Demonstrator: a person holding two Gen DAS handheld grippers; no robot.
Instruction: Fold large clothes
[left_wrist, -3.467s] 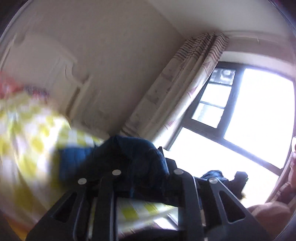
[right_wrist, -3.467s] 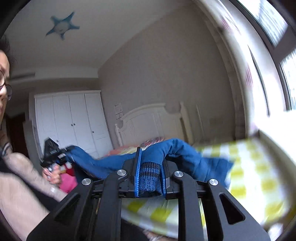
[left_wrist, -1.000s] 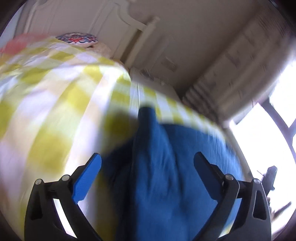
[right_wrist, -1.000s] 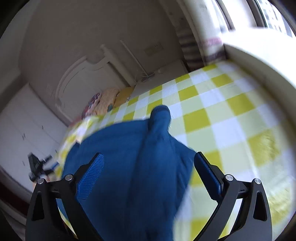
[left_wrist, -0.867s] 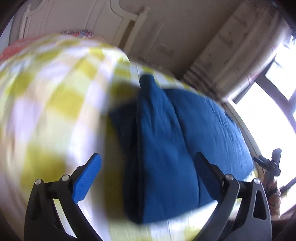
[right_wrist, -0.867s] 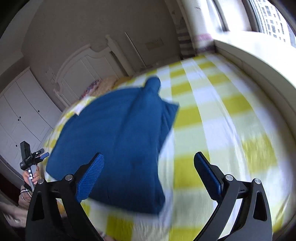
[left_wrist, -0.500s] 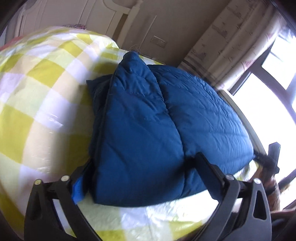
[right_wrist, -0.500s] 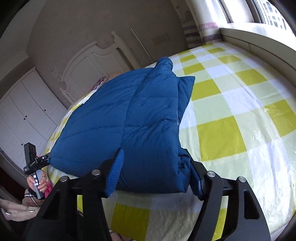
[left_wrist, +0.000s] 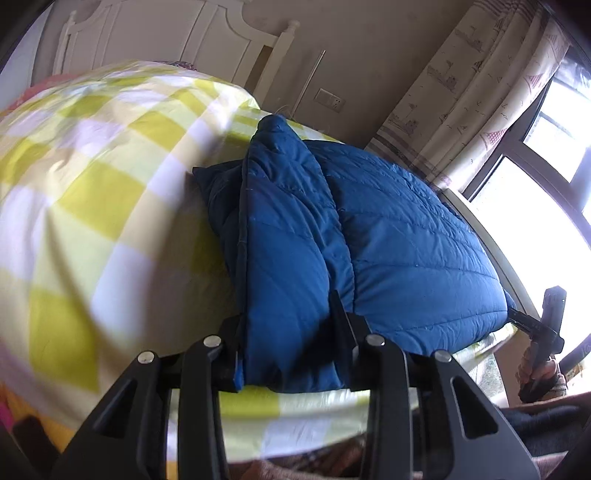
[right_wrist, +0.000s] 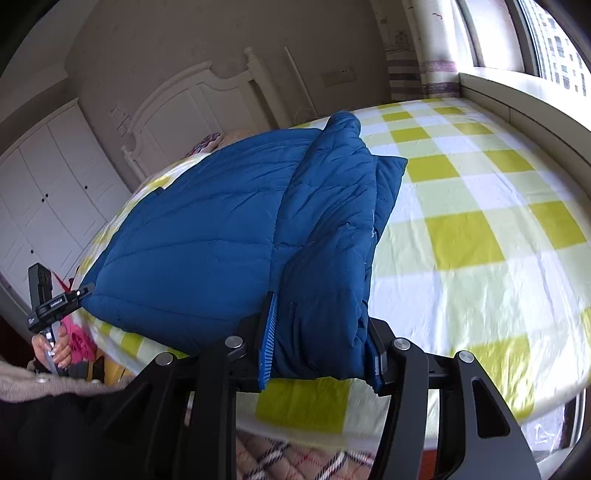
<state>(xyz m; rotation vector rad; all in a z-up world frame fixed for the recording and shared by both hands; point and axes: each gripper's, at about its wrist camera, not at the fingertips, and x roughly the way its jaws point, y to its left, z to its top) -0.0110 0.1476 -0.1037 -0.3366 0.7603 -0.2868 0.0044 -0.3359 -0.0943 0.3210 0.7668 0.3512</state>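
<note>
A blue quilted jacket (left_wrist: 388, 236) (right_wrist: 207, 229) lies flat on the bed, both sleeves folded in over its sides. My left gripper (left_wrist: 288, 332) is at the near hem, its jaws closing on the folded left part, which bulges between the fingers. At the other near corner my right gripper (right_wrist: 319, 343) is closing too, its blue pads pressing the folded right part. Each gripper shows small in the other view: the right gripper (left_wrist: 546, 321) and the left gripper (right_wrist: 51, 299), each in a hand.
The bed has a yellow and white checked sheet (left_wrist: 92, 192) (right_wrist: 461, 236) and a white headboard (right_wrist: 192, 107). A window ledge (right_wrist: 517, 96) and curtain (left_wrist: 461, 92) run along one side, white wardrobes (right_wrist: 44, 184) along the other. A person's sleeve (right_wrist: 37, 384) is at the near edge.
Both grippers, wide open a second ago, have come down to the jacket's near hem and closed onto its folded sides. Before that the jacket was laid down on the bed.
</note>
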